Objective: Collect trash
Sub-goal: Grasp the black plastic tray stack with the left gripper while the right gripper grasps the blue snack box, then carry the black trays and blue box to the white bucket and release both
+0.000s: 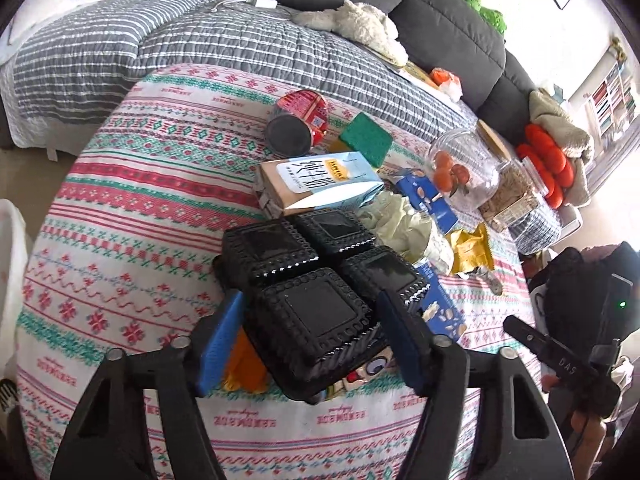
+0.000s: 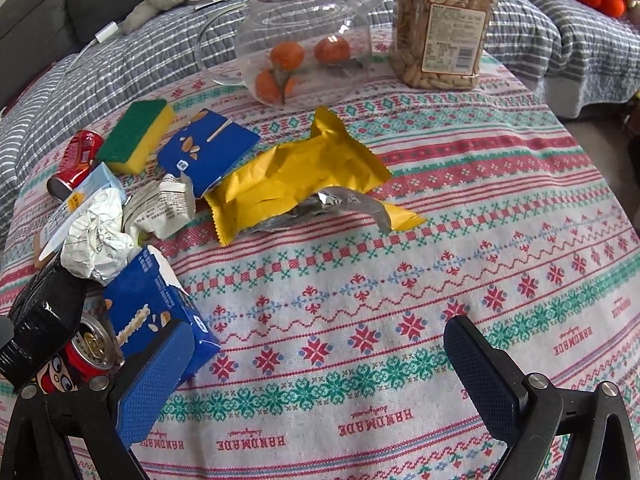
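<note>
A black plastic four-cup tray (image 1: 316, 280) lies on the patterned tablecloth (image 1: 120, 220); its edge also shows in the right wrist view (image 2: 40, 312). My left gripper (image 1: 312, 340) is open, its blue pads on either side of the tray's near cup. Around it lie a milk carton (image 1: 316, 180), crumpled paper (image 1: 400, 224), blue cartons (image 2: 160, 304), a yellow wrapper (image 2: 296, 172), and red cans (image 1: 300, 120) (image 2: 86, 348). My right gripper (image 2: 320, 372) is open and empty over bare cloth, right of the trash pile.
A glass jar with oranges (image 2: 296, 36) and a snack jar (image 2: 440, 24) stand at the table's far side. A green-yellow sponge (image 2: 136, 136) lies by the cans. A sofa with a striped quilt (image 1: 160, 48) lies behind. A white bag edge (image 1: 12, 272) shows at left.
</note>
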Available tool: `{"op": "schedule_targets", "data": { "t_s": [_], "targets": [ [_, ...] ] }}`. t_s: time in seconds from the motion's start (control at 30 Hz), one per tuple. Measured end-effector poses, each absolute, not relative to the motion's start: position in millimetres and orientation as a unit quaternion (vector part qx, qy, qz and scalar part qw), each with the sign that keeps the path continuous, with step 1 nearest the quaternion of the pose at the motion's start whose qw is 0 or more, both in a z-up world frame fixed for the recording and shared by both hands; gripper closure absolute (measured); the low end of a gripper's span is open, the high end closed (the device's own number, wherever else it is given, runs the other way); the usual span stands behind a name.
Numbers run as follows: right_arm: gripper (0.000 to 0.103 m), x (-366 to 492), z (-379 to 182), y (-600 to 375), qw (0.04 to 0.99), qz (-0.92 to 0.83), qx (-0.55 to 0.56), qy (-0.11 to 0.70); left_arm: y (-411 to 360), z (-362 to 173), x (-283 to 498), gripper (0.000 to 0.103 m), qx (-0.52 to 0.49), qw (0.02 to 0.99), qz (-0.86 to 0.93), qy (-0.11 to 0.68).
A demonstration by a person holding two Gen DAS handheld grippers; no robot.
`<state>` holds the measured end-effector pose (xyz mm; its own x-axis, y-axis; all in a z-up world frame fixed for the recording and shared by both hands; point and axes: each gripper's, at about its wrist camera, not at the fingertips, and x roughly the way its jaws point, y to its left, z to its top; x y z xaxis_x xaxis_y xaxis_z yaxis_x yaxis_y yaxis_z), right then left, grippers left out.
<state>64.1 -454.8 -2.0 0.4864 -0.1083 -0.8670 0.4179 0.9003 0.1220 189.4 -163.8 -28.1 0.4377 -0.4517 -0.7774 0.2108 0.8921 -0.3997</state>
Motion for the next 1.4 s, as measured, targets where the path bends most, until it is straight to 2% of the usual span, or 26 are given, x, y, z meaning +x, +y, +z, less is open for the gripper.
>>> {"op": "schedule_targets", "data": {
  "t_s": [0.4,0.83,0.9,0.93,1.4],
  "targets": [
    [0.0,81,-9,-426,0.849,-0.105,0.147,0.496,-148,-11,180,0.041,-0.116,0.853,-0.202,0.468],
    [0.01,123,-39,-376,0.83,-0.051,0.121,0.542,-85,15,157,0.041,-0.11,0.876,-0.169,0.438],
    [0.015,128,-43,-372,0.828,-0.049,0.121,0.546,-76,16,155,0.041,-0.112,0.877,-0.161,0.438],
    [0.024,130,-44,-370,0.827,-0.05,0.119,0.547,-71,15,154,0.041,-0.112,0.878,-0.158,0.438],
    [0.027,93,-1,-376,0.868,-0.087,0.102,0.477,-20,24,134,0.041,-0.112,0.889,-0.125,0.426]
  ]
}}
